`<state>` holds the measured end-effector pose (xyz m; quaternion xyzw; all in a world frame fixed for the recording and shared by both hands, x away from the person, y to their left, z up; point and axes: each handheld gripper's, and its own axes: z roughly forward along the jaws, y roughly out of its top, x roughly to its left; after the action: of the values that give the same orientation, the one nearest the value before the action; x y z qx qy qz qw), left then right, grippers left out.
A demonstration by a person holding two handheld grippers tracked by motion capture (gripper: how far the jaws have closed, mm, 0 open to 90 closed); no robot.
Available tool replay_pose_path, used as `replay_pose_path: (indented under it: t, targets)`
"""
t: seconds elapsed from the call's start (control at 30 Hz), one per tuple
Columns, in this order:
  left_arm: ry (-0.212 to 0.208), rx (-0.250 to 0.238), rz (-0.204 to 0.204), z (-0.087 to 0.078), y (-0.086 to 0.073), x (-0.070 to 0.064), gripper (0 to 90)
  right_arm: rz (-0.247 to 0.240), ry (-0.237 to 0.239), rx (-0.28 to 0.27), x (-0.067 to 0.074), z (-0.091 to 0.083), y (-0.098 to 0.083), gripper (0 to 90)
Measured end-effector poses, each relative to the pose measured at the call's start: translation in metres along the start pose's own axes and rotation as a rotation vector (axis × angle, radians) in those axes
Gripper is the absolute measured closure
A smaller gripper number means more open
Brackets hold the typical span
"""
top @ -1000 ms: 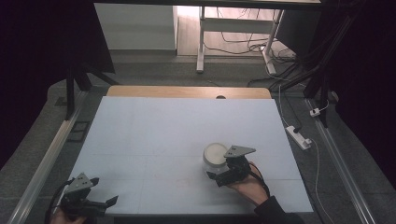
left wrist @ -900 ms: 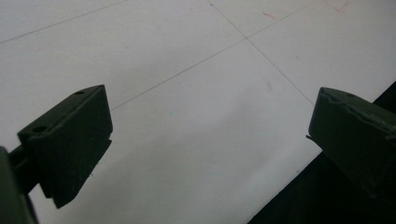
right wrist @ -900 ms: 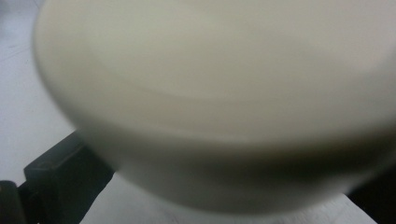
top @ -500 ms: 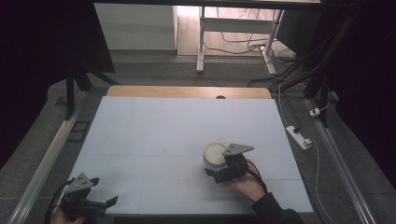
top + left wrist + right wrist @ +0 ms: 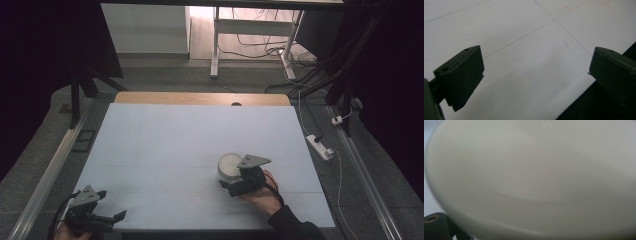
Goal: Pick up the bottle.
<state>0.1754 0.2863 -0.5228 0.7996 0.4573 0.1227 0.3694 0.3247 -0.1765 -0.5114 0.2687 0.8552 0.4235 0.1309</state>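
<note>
Jaws of right gripper (image 5: 235, 182) around smooth round white bowl (image 5: 231, 165); left gripper (image 5: 112, 218) agape.

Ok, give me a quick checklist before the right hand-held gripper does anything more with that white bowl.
1. Right hand-held gripper at the white bowl: ok, right against it.
2. Jaws closed on the bowl: cannot tell; the bowl blocks them in the right gripper view.
3. Bowl sitting on the white table: ok.
4. Left hand-held gripper out of the way: ok, at the near left edge, jaws open, nothing between them.
5. Bowl contents: cannot tell.
</note>
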Motion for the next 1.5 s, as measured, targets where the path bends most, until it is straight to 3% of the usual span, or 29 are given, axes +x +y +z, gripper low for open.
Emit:
replay_pose_path:
  t: [0.3,0.87,1.03,1.23,1.5]
  targets:
    - [0.001,-0.001,0.002,0.0,0.0,0.0,0.9,-0.026,0.016,0.019,0.0,-0.003,0.002,6.0]
    - [0.004,-0.002,0.01,0.0,0.0,-0.001,1.0,-0.017,0.026,-0.06,0.006,-0.017,0.02,6.0]
    - [0.003,-0.003,0.006,0.0,0.0,-0.001,0.8,-0.013,0.039,-0.07,0.01,-0.017,0.028,6.1]
    - [-0.007,-0.006,0.001,0.0,0.0,0.001,0.7,0.003,0.09,-0.092,0.016,-0.013,0.041,6.1]
    - [-0.017,-0.004,-0.002,0.0,0.0,0.002,0.7,-0.014,0.1,-0.093,0.021,-0.005,0.049,6.1]
